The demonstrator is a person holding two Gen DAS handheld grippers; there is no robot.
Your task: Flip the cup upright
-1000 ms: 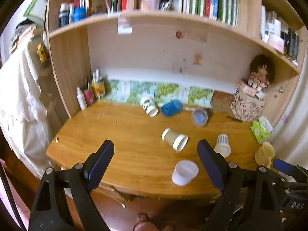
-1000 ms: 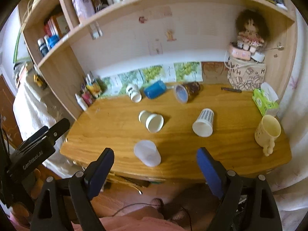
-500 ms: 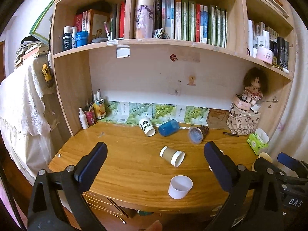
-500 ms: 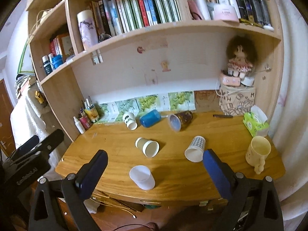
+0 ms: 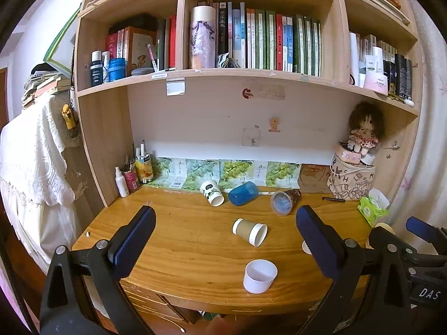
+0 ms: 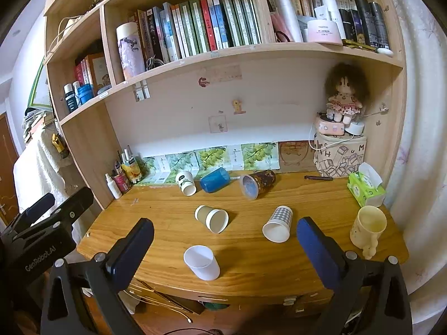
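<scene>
Several cups lie on their sides on the wooden desk [image 6: 167, 217]: a tan paper cup [image 6: 211, 219] [image 5: 250, 230], a checked paper cup [image 6: 277, 224], a white printed cup [image 6: 185, 182] [image 5: 212, 192], a blue cup [image 6: 214, 180] [image 5: 242, 193] and a dark patterned cup [image 6: 257, 184] [image 5: 285, 201]. A white plastic cup [image 6: 201, 262] [image 5: 259, 275] stands upright near the front edge. A cream mug [image 6: 367, 227] stands upright at the right. My left gripper [image 5: 223, 240] and right gripper [image 6: 223, 243] are both open and empty, held back in front of the desk.
A green tissue box [image 6: 366, 188], a patterned bag with a doll [image 6: 339, 156], a pen [image 6: 318, 178] and bottles with pens [image 6: 123, 176] sit at the desk's back and sides. A bookshelf [image 6: 223, 53] overhangs the desk. A cloth-covered stack [image 5: 30, 162] stands left.
Both grippers have tilted up and drawn back from the desk, so the shelves now show. The cups have not moved. Both stay open.
</scene>
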